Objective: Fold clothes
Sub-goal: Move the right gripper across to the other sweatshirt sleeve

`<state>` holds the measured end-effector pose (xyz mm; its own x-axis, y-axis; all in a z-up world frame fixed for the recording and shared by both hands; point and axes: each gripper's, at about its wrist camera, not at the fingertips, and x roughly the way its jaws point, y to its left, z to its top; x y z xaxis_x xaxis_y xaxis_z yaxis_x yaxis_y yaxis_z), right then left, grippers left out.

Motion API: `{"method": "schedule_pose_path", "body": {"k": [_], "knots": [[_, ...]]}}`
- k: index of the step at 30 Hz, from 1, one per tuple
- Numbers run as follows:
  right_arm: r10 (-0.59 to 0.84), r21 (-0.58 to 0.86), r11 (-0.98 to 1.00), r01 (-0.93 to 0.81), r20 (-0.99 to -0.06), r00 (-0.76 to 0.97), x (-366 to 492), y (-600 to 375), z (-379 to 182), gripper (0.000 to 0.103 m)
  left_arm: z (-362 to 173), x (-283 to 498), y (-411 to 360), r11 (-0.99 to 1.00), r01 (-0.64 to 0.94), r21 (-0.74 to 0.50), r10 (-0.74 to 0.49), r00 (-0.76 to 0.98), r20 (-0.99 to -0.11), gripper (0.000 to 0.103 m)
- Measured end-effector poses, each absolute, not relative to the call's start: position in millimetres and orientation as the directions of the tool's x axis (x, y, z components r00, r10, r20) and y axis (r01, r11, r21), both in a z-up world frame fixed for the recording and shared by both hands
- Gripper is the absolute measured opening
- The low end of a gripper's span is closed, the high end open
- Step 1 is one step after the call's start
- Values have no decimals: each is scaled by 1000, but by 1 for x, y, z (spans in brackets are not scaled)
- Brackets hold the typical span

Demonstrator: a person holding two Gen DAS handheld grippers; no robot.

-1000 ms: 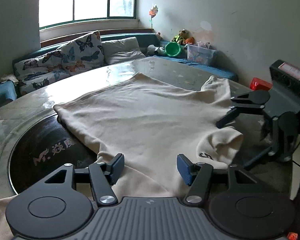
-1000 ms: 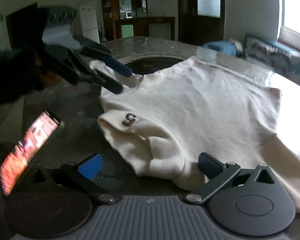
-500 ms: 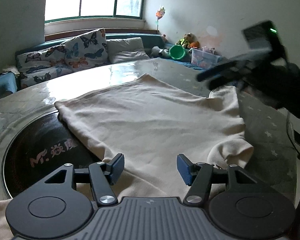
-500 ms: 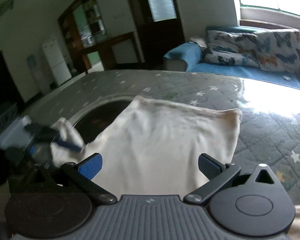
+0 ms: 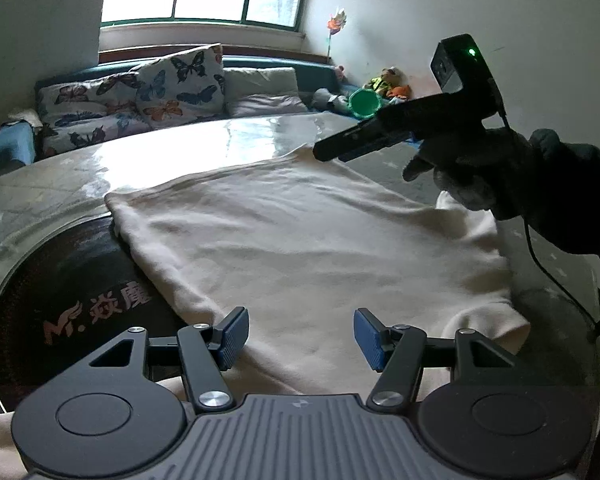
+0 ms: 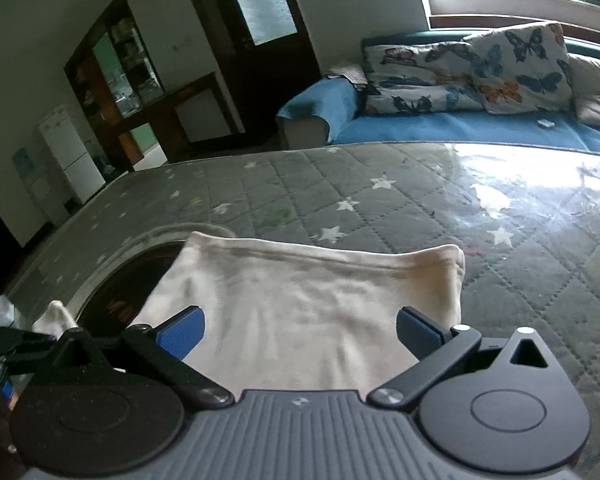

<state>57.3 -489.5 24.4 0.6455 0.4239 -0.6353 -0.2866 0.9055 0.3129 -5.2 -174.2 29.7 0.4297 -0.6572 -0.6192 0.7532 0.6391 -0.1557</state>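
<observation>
A cream sweatshirt [image 5: 300,236] lies spread flat on the round quilted table [image 5: 44,196]. My left gripper [image 5: 300,338] is open and empty, low over its near edge. My right gripper [image 6: 298,330] is open and empty, held above the garment [image 6: 300,304] and facing its far hem [image 6: 332,252]. In the left wrist view the right gripper [image 5: 336,146] is raised in a gloved hand [image 5: 500,172] over the far right corner. A bunched sleeve [image 5: 488,324] lies at the right edge.
A dark round inset with lettering [image 5: 60,308] sits in the table left of the garment. A sofa with butterfly cushions [image 5: 172,88] stands behind the table under the window. A cable [image 5: 560,280] hangs from the right gripper. A doorway and cabinets [image 6: 148,92] lie beyond.
My right gripper has lifted off the sleeve area and swung up over the far right of the sweatshirt, turning toward the hem. My left gripper has barely moved.
</observation>
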Motion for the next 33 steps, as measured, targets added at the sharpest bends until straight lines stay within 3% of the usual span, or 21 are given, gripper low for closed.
{"method": "schedule_pose_path", "body": {"k": [8,12,20,33], "knots": [[384,322,921,-218,-657,649,75,-501,10,103,28,-1,-165,654,735,-179,-652,428,-626,62],[391,338,917,-214,-648,654,79,-504,6,103,35,2,-173,649,740,-175,-666,441,-602,69],[335,292,940,-179,-673,660,85,-506,4,103,26,13,-171,689,700,-186,-625,444,-642,69],[240,-1,950,-313,-637,732,-72,-475,38,103,51,-44,-187,596,796,-106,-683,433,-588,69]]}}
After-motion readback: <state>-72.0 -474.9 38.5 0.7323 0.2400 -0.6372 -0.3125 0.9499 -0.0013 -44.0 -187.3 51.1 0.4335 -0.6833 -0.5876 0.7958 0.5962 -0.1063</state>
